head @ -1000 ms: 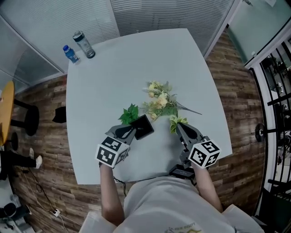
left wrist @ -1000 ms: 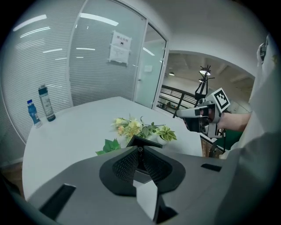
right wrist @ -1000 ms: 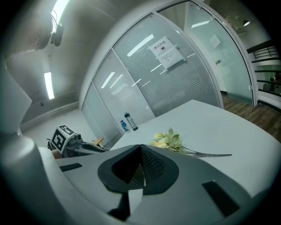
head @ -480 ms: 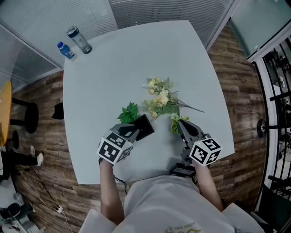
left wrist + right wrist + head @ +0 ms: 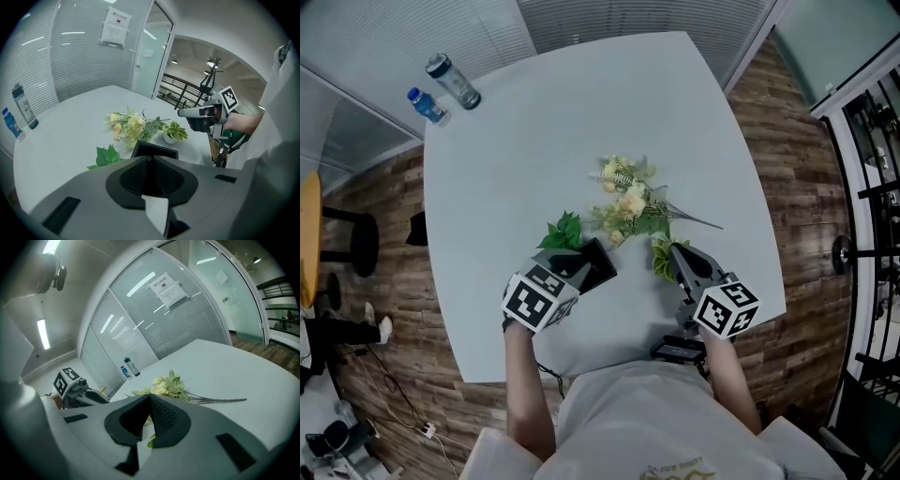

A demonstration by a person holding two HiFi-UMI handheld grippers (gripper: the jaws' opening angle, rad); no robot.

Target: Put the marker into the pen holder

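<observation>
No marker shows in any view. The black square pen holder (image 5: 600,262) (image 5: 157,150) sits right at the tips of my left gripper (image 5: 578,269) (image 5: 149,158). Those jaws stand nearly together over its near wall, and the holder looks tilted. My right gripper (image 5: 672,248) (image 5: 150,396) is shut with nothing held. It hovers beside a small potted plant (image 5: 659,255) (image 5: 172,131) at the table's near right. The left gripper view also catches the right gripper (image 5: 201,115) across from it.
A bunch of artificial flowers (image 5: 626,202) (image 5: 166,386) lies mid-table, with a green leaf sprig (image 5: 565,232) beside the holder. Two bottles (image 5: 450,80) stand at the far left corner of the white table (image 5: 516,150). Wooden floor and glass walls surround it.
My left gripper has edged slightly forward and right with the holder at its tips. The right gripper has hardly moved. The head camera has shifted a little.
</observation>
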